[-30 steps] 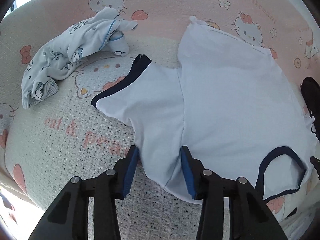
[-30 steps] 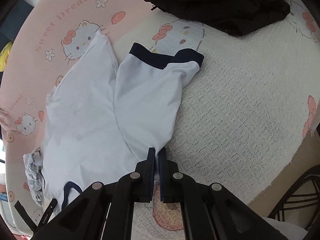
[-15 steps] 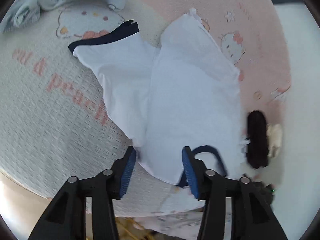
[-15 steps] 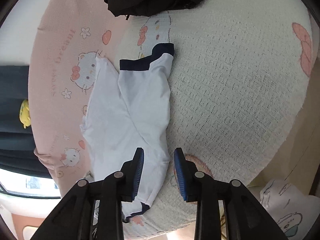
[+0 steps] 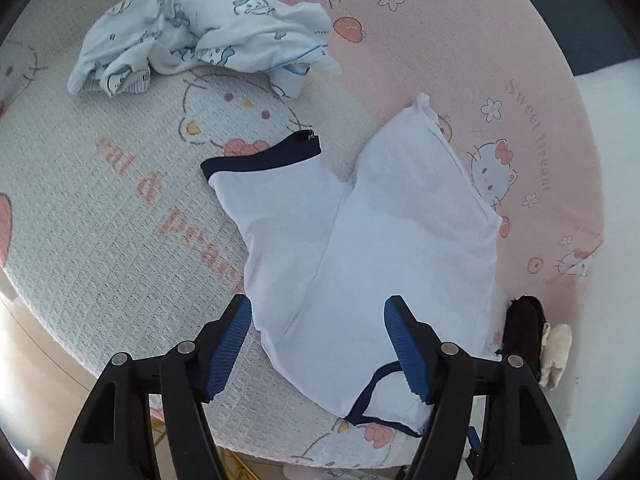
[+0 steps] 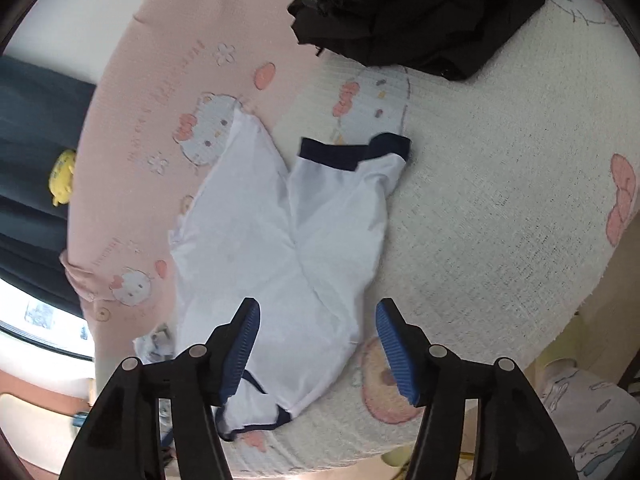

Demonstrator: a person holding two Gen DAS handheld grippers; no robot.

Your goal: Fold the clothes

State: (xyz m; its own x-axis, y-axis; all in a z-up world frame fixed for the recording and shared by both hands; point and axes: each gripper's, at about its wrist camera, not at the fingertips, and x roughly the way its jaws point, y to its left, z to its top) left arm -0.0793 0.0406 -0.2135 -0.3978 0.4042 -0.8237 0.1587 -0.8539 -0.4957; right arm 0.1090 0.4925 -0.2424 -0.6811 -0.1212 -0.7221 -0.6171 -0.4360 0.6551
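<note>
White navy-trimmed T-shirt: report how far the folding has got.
Done: the white navy-trimmed T-shirt lies folded in half lengthwise on the bed. In hand: nothing; left hand-held gripper and right hand-held gripper are open above it. Left: sleeve, crosswise fold, crumpled pale-blue printed garment, black clothes.

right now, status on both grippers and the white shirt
Left gripper open, right gripper open, neither holding cloth. White navy-trimmed t-shirt lies half-folded on the blanket. Crumpled pale-blue printed garment and black clothing pile lie clear.
</note>
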